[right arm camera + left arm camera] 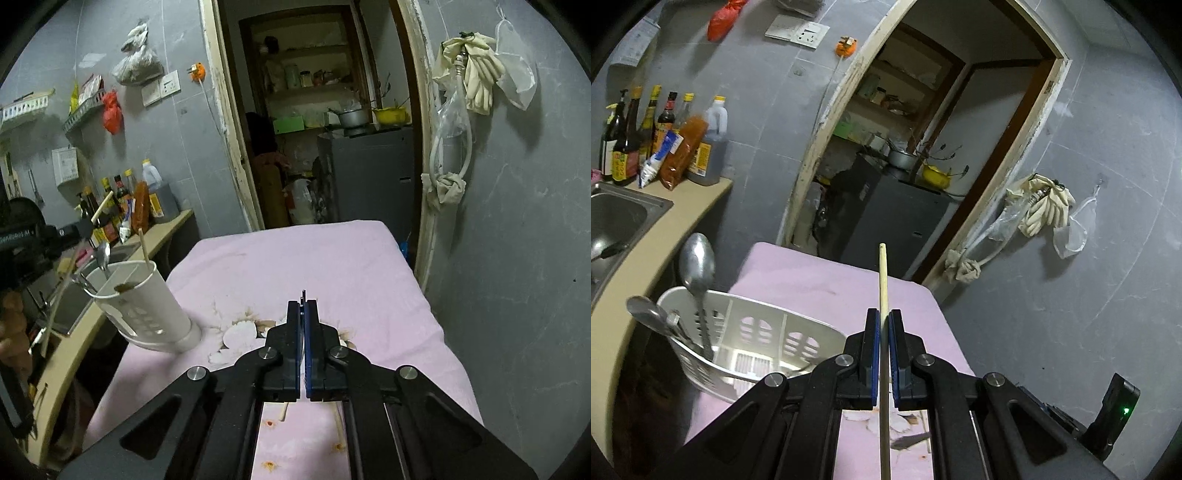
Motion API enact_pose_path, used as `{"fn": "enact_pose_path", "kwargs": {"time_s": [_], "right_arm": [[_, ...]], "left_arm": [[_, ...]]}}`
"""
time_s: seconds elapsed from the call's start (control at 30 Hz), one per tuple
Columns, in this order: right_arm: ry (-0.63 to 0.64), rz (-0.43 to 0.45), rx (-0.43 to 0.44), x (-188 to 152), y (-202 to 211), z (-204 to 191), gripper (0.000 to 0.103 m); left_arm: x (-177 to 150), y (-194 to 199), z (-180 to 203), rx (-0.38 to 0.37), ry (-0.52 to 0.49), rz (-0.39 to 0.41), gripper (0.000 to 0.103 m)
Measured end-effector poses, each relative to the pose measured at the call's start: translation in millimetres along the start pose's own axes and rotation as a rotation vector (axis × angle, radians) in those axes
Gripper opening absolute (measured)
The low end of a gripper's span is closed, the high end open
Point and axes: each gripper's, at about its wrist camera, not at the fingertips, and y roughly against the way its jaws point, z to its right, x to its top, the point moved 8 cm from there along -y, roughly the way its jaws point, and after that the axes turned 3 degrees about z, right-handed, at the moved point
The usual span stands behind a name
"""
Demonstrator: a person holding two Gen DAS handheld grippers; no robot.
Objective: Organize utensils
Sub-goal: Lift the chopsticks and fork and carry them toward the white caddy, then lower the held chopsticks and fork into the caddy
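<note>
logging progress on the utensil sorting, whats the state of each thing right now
left tongs: shut on a chopstick
held chopstick: clamped, pointing forward
right tongs: shut, thin dark tip between the pads, cannot tell what
white holder: standing on the pink cloth
spoons: in the white holder, bowls up
sorted chopstick: leaning in the white holder
loose chopsticks: lying on the pink cloth, not yet sorted

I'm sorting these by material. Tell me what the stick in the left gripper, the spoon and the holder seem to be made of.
Stick: pale, matte, likely wood or bamboo.
Spoon: grey with dull reflections, probably steel.
Holder: white, smooth, with moulded cut-out holes, looks like plastic.
</note>
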Motion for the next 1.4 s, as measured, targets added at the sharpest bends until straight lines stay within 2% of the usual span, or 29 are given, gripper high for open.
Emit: {"fn": "enact_pose_path", "kwargs": {"time_s": [0.2, 0.4, 0.6, 0.77, 0.9, 1.07, 1.2, 1.4], "right_arm": [[0.020, 0.028, 0.008, 16.9, 12.5, -11.5, 0.002], [0.100, 0.113, 0.044, 62.6, 33.2, -48.2, 0.002], [0.175, 0.208, 0.100, 121.2, 46.5, -95.3, 0.002], [0.214, 0.243, 0.144, 150.5, 35.4, -142.4, 0.002], [0.244, 0.213, 0.113, 149.5, 8.2, -171.3, 0.002], [0.297, 0.127, 0.082, 127.2, -22.1, -195.9, 0.002], [0.312, 0.081, 0.080, 113.2, -36.3, -203.0, 0.002], [0.317, 0.061, 0.082, 103.4, -45.9, -206.9, 0.002]], "left_arm": [[8.2, 3.4, -4.7, -0.003, 0.000, 0.013, 0.005], [43.2, 12.5, -19.2, 0.025, -0.003, 0.118, 0.005], [90.7, 19.1, -63.6, 0.102, 0.028, 0.252, 0.005], [108.0, 11.9, -99.5, 0.157, 0.040, 0.301, 0.005], [111.9, 0.2, -120.0, 0.168, 0.058, 0.322, 0.005], [107.5, -18.4, -133.9, 0.191, 0.049, 0.330, 0.005], [101.0, -25.8, -141.4, 0.205, 0.054, 0.335, 0.005], [92.9, -27.7, -144.0, 0.234, 0.056, 0.360, 0.005]]}}
